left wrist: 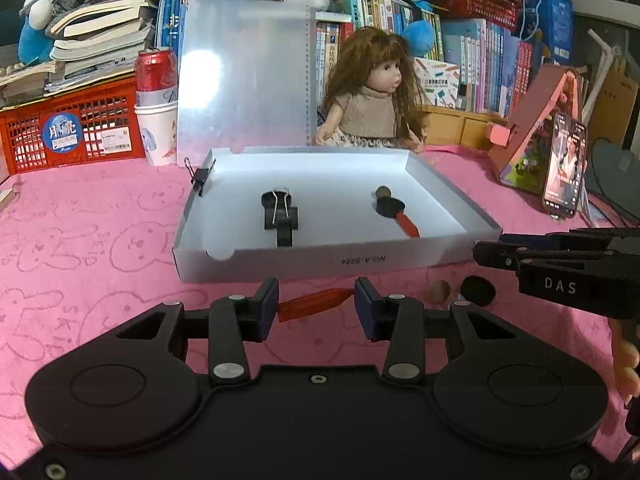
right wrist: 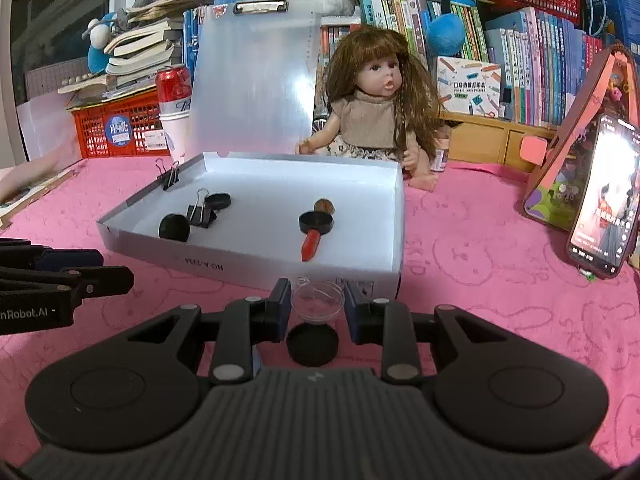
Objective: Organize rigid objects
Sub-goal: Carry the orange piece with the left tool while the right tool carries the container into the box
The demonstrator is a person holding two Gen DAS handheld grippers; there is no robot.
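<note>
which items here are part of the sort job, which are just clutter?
Job: white box, red piece between left claw fingers, clear cup between right claw fingers, black disc, binder clip.
Clutter: doll, phone, red can, books.
</note>
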